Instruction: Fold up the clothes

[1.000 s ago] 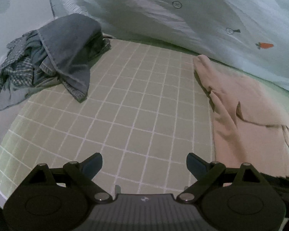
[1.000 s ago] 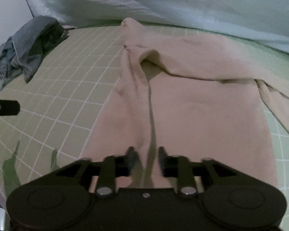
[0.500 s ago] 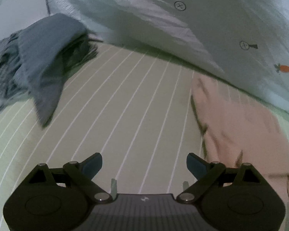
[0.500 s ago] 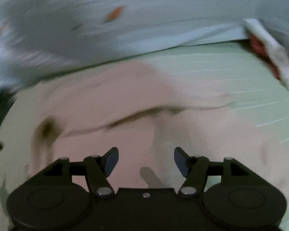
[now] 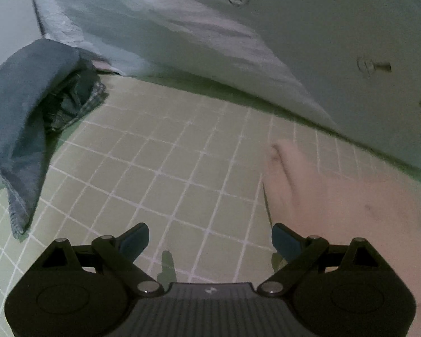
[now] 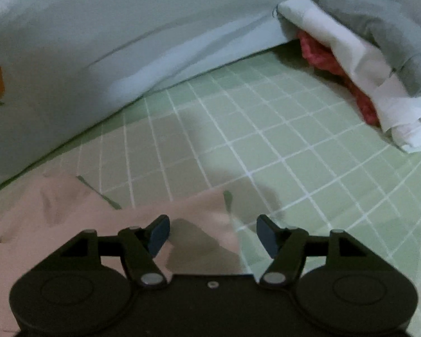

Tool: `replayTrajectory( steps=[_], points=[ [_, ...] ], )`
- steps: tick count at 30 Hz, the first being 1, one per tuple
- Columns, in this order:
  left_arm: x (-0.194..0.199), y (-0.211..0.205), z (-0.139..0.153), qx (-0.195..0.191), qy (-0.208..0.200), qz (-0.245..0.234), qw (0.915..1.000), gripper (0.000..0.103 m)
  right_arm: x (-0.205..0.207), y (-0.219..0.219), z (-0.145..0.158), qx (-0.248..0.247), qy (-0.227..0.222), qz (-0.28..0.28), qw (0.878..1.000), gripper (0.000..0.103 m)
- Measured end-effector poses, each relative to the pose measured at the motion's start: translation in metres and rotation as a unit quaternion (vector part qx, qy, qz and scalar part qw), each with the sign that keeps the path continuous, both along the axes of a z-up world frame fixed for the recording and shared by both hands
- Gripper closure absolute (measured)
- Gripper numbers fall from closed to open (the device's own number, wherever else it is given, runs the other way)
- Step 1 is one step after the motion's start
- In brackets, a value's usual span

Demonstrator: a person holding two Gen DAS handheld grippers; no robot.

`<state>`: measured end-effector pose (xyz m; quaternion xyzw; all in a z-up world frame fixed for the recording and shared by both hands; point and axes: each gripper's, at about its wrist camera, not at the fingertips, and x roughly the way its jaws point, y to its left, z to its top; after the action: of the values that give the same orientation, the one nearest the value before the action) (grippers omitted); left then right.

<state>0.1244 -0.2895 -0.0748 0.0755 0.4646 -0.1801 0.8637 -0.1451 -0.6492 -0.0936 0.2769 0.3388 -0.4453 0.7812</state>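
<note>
On green checked sheet [image 5: 160, 174]: pink garment [image 5: 350, 224] | left tongs [image 5: 210, 241] spread, empty | right tongs [image 6: 213, 234] spread, empty

We see open checked sheet [image 5: 160, 168] ahead of both grippers. A grey clothes heap [image 5: 28, 118] blocks the left, the pink garment [image 5: 336, 210] covers the middle, a bunched quilt [image 6: 84, 56] walls the far edge.
</note>
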Motion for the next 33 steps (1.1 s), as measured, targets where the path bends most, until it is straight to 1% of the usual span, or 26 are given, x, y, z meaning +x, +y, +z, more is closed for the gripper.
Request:
replayTrajectory(
  steps=[3, 4, 5, 6, 7, 10, 12, 14, 15, 16, 17, 18, 20, 21, 25, 29, 31, 32, 33],
  points=[
    [-0.001, -0.001, -0.007, 0.020, 0.007, -0.001, 0.9998, 0.009, 0.005, 0.006, 0.000, 0.004, -0.009, 0.015, 1.000, 0.036],
    [0.000, 0.001, -0.008, 0.018, 0.012, 0.000, 0.9998, 0.009, 0.007, 0.008, 0.000, 0.001, -0.004, 0.023, 1.000, 0.045],
    [0.000, 0.001, -0.008, 0.014, 0.013, 0.001, 0.9998, 0.009, 0.011, 0.010, 0.001, -0.005, 0.007, 0.030, 1.000, 0.066],
    [0.000, 0.001, -0.007, 0.011, 0.014, 0.001, 0.9998, 0.009, 0.015, 0.012, 0.003, -0.013, 0.020, 0.039, 0.999, 0.077],
    [-0.001, 0.002, -0.007, 0.007, 0.015, 0.001, 0.9999, 0.009, 0.017, 0.012, 0.005, -0.015, 0.019, 0.045, 0.999, 0.095],
    [-0.001, 0.000, -0.003, 0.006, 0.006, -0.003, 1.0000, 0.009, 0.016, 0.007, 0.016, -0.015, -0.011, 0.055, 0.998, 0.097],
    [-0.001, -0.002, 0.000, 0.002, 0.002, -0.005, 1.0000, 0.009, 0.015, 0.010, 0.041, -0.051, -0.036, 0.056, 0.996, 0.097],
    [-0.001, -0.003, 0.003, -0.002, 0.000, -0.006, 1.0000, 0.009, 0.008, 0.017, 0.075, -0.091, -0.094, 0.055, 0.990, 0.098],
    [0.000, -0.004, 0.005, -0.005, -0.001, -0.006, 1.0000, 0.009, 0.001, 0.018, 0.092, -0.106, -0.132, 0.042, 0.985, 0.098],
    [0.001, -0.006, 0.005, -0.012, 0.001, -0.009, 0.9999, 0.009, -0.009, 0.014, 0.102, -0.113, -0.161, 0.015, 0.980, 0.098],
    [0.001, -0.007, 0.005, -0.018, 0.003, -0.012, 0.9997, 0.009, -0.018, 0.007, 0.109, -0.115, -0.181, -0.017, 0.977, 0.098],
    [0.002, -0.008, 0.006, -0.025, 0.004, -0.016, 0.9996, 0.009, -0.023, -0.002, 0.110, -0.112, -0.183, -0.041, 0.976, 0.098],
    [0.005, -0.013, 0.006, -0.037, 0.011, -0.024, 0.9990, 0.009, -0.023, -0.017, 0.099, -0.102, -0.140, -0.056, 0.983, 0.097],
    [0.006, -0.017, 0.006, -0.042, 0.010, -0.029, 0.9986, 0.009, -0.024, -0.020, 0.094, -0.097, -0.126, -0.054, 0.986, 0.097],
    [0.014, -0.034, 0.005, -0.067, 0.014, -0.049, 0.9965, 0.009, -0.023, -0.015, 0.081, -0.083, -0.109, -0.038, 0.990, 0.097],
    [0.028, -0.055, -0.002, -0.083, 0.033, -0.065, 0.9939, 0.009, -0.021, -0.017, 0.069, -0.064, -0.099, -0.053, 0.992, 0.097],
    [0.035, -0.065, -0.006, -0.091, 0.042, -0.073, 0.9922, 0.011, -0.023, -0.020, 0.067, -0.059, -0.096, -0.057, 0.992, 0.097],
    [0.040, -0.071, -0.009, -0.098, 0.050, -0.074, 0.9912, 0.019, -0.024, -0.021, 0.066, -0.057, -0.095, -0.059, 0.992, 0.097],
    [0.045, -0.074, -0.012, -0.105, 0.058, -0.073, 0.9900, 0.035, -0.025, -0.023, 0.065, -0.055, -0.096, -0.061, 0.992, 0.097]
  ],
)
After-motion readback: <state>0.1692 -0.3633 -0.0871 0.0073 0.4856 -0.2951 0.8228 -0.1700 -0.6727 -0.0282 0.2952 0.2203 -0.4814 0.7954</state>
